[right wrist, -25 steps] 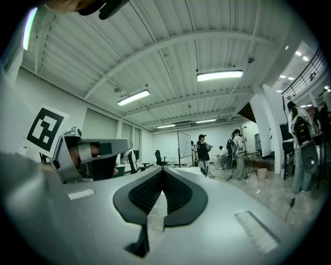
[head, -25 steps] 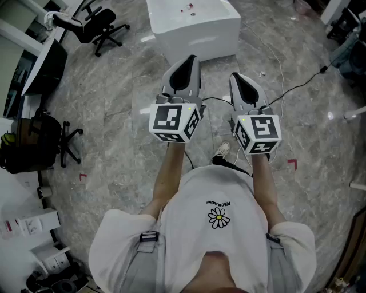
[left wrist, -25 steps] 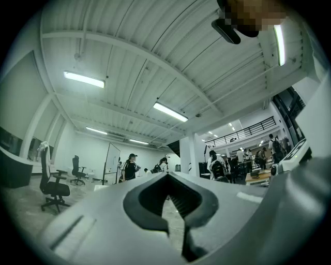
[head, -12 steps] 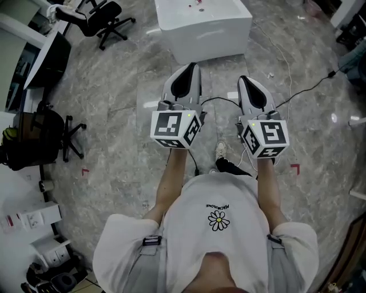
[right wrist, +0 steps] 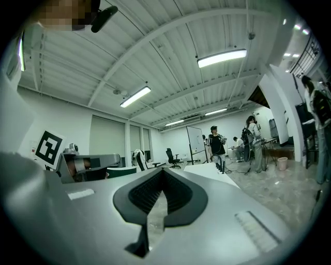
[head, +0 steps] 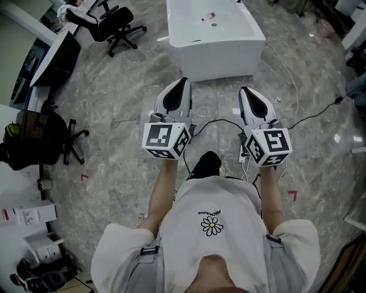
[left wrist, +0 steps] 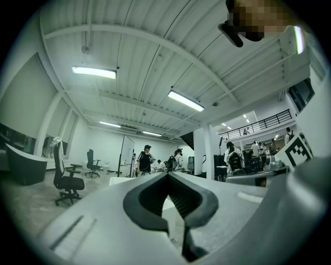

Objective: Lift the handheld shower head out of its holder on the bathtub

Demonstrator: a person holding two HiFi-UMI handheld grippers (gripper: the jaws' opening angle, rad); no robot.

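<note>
The white bathtub (head: 214,40) stands on the marble floor at the top of the head view, ahead of both grippers. A small red item (head: 209,16) lies on its upper surface; I cannot make out a shower head or its holder. My left gripper (head: 182,80) and right gripper (head: 245,90) are held side by side at waist height, pointing toward the tub and well short of it. Both are shut with nothing between the jaws. In the left gripper view the tips (left wrist: 168,173) meet, and a white tub edge (left wrist: 120,180) shows beyond. In the right gripper view the tips (right wrist: 163,170) meet too.
Black office chairs (head: 111,24) stand at the far left, and another chair with a bag (head: 39,138) nearer. Cables (head: 297,106) trail over the floor to the right of the tub. Red tape corners (head: 293,196) mark the floor. People (right wrist: 216,146) stand by a whiteboard in the distance.
The tub has slid lower and nearer in the head view as the person stepped toward it. Both grippers stay shut and side by side, now a little lower in the frame.
</note>
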